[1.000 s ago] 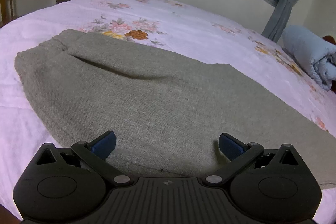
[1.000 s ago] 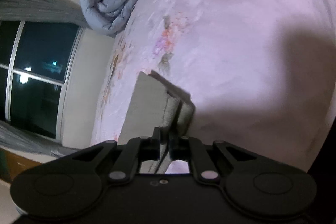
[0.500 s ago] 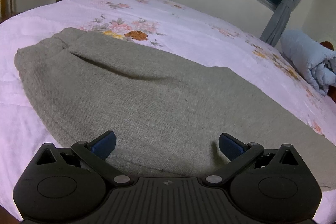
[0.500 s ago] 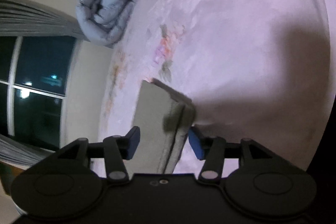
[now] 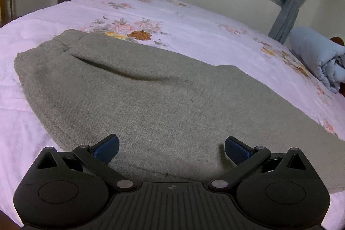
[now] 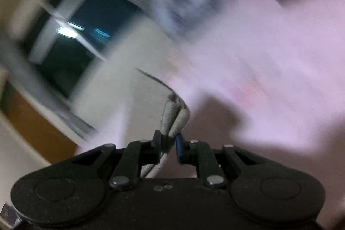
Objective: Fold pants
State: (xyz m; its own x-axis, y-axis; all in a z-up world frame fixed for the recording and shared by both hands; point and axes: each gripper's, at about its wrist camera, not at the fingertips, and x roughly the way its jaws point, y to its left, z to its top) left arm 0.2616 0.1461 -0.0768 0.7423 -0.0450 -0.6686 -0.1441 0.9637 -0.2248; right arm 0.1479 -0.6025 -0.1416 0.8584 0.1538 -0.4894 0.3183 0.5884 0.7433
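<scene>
The pink floral-printed bed sheet (image 5: pixel 194 21) lies bare and open toward the far edge of the bed, beyond the flat grey knitted pants (image 5: pixel 151 100). At the bed's right end a rolled pale-blue quilt (image 5: pixel 319 57) blocks the way. The near left corner of the bed is also free of things.
</scene>
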